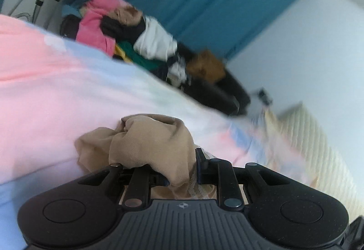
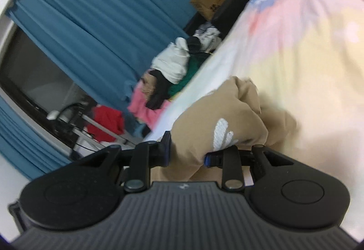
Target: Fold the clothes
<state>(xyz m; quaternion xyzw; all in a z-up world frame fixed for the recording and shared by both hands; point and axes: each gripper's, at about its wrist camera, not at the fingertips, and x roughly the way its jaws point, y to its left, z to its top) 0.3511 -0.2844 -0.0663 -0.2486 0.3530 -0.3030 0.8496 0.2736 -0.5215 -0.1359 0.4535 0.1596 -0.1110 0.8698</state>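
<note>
Tan garment (image 1: 145, 143): bunched over pastel bedspread (image 1: 56, 81); left claw (image 1: 179, 168) clenched on it. Right claw (image 2: 186, 150) likewise grasping its cloth; clothes pile (image 1: 145, 45) beyond.

A bed (image 1: 68, 90) spread with a pastel sheet in pink, blue, white and yellow fills the ground ahead of the jaws. A heap of mixed clothes (image 1: 141, 40), pink, white, green and black, lies along its far edge, well beyond the jaws.
</note>
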